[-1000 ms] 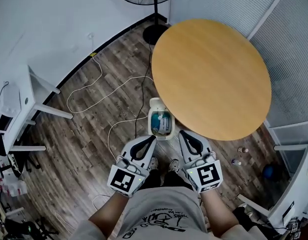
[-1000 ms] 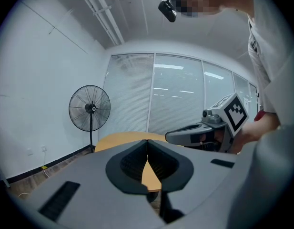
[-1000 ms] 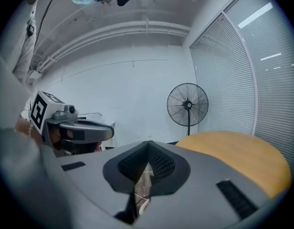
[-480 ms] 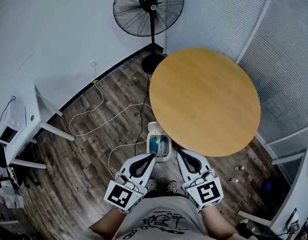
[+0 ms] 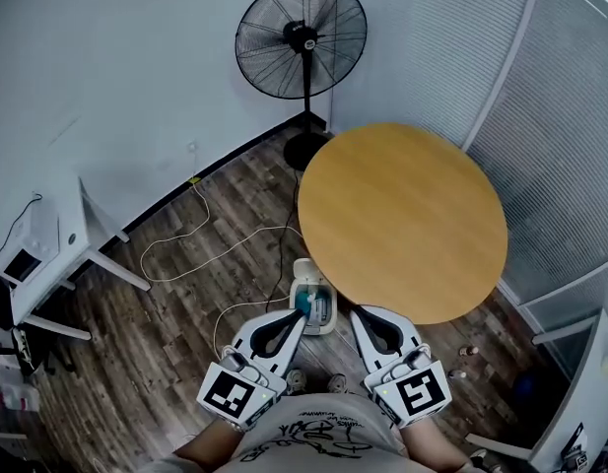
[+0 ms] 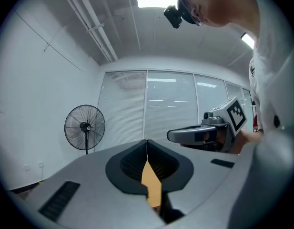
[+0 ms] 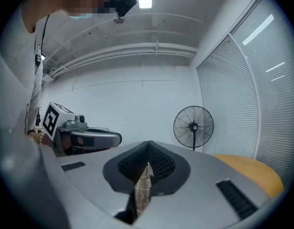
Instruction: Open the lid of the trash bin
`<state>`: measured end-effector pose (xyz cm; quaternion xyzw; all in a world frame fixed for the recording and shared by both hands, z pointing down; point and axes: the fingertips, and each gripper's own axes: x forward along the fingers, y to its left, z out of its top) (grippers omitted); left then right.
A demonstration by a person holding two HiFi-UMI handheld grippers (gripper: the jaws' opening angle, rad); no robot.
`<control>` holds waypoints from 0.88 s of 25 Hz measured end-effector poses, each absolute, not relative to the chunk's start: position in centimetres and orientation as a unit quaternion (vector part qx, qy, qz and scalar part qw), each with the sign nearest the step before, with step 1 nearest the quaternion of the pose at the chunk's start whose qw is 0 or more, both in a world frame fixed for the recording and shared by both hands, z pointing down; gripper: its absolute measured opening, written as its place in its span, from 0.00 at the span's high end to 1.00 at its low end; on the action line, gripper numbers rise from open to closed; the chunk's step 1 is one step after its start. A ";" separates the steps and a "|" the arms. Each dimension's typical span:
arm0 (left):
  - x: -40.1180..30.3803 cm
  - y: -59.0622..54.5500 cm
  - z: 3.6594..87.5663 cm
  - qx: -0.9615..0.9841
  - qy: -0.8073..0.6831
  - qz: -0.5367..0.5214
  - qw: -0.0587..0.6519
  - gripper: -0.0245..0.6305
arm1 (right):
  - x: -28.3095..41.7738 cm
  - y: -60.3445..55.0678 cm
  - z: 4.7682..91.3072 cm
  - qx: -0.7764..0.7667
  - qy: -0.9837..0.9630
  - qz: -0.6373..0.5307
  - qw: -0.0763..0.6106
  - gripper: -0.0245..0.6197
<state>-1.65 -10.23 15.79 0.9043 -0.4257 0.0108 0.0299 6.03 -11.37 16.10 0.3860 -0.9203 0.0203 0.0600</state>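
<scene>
Fan (image 5: pixel 302 37) now whole, trash bin (image 5: pixel 305 270) part-hidden under table (image 5: pixel 402 220) — left gripper (image 5: pixel 301 314), right gripper (image 5: pixel 359 314) closed, empty.

**Bright, even light; heavy fisheye**

Glare is thrown by a ceiling lamp (image 6: pixel 158 1). Only soft shadows are cast on the floor (image 5: pixel 185 299). Both gripper views are ringed black and bent at the edges; the left tool (image 6: pixel 147 149) is rendered soft nearest the lens.
</scene>
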 end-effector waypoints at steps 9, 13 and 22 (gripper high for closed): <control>-2.0 -9.8 12.6 0.903 -0.429 -0.005 0.005 0.93 | 6.0 -10.4 12.6 0.381 -0.924 -0.004 0.034 0.95; -1.8 -9.8 12.2 0.903 -0.429 -0.003 0.004 0.93 | 6.0 -10.5 11.9 0.382 -0.924 -0.003 0.024 0.95; -1.9 -10.1 12.1 0.906 -0.423 0.001 0.020 0.93 | 6.1 -11.0 12.2 0.388 -0.921 0.005 0.041 0.95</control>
